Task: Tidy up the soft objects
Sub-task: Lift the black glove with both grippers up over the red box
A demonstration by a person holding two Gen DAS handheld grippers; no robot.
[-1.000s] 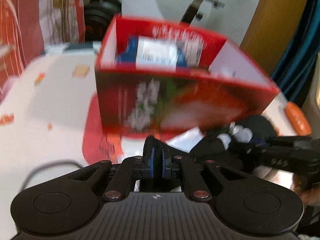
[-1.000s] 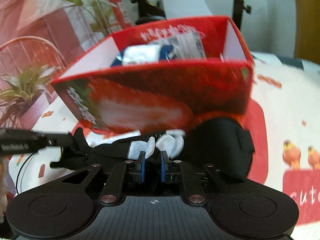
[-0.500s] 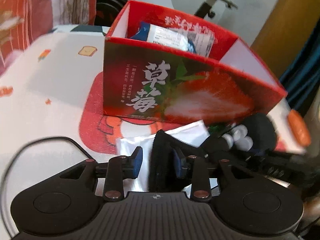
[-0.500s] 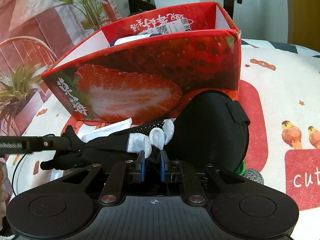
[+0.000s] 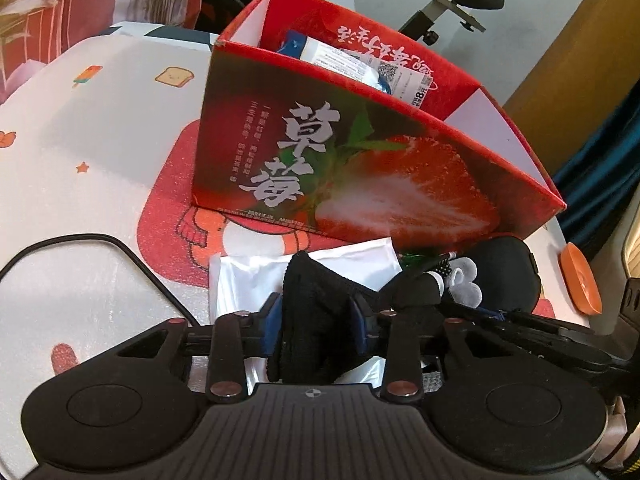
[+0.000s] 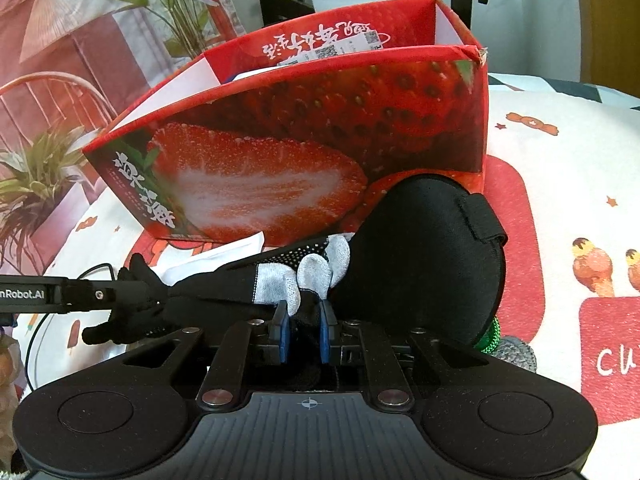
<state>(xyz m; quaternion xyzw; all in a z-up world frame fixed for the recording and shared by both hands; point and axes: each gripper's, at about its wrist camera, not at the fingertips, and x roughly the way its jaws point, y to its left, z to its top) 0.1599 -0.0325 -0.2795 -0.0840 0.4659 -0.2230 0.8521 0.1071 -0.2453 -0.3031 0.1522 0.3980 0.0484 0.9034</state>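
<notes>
A black glove [image 5: 316,312] with grey fingertips [image 6: 316,272] lies stretched between both grippers, in front of the red strawberry box [image 5: 360,168]. My left gripper [image 5: 316,320] has the glove's bunched black cuff between its blue pads, and its jaws are closing on it. In the right wrist view that gripper comes in from the left and holds the cuff [image 6: 132,300]. My right gripper [image 6: 303,320] is shut on the glove just below the grey fingertips. A blue and white packet [image 5: 340,60] sits inside the box [image 6: 320,152].
A black padded eye mask [image 6: 424,260] leans against the box, to the right of the glove. A white plastic bag [image 5: 248,280] lies under the glove. A green item [image 6: 490,338] and a grey scrubber [image 6: 516,352] peek out beneath the mask. A black cable [image 5: 100,240] curves at left.
The left jaws were pressed together a second ago; they have parted and now hold a thicker bunch of the glove. The left view has rolled slightly and sharpened. The right gripper keeps its grip.
</notes>
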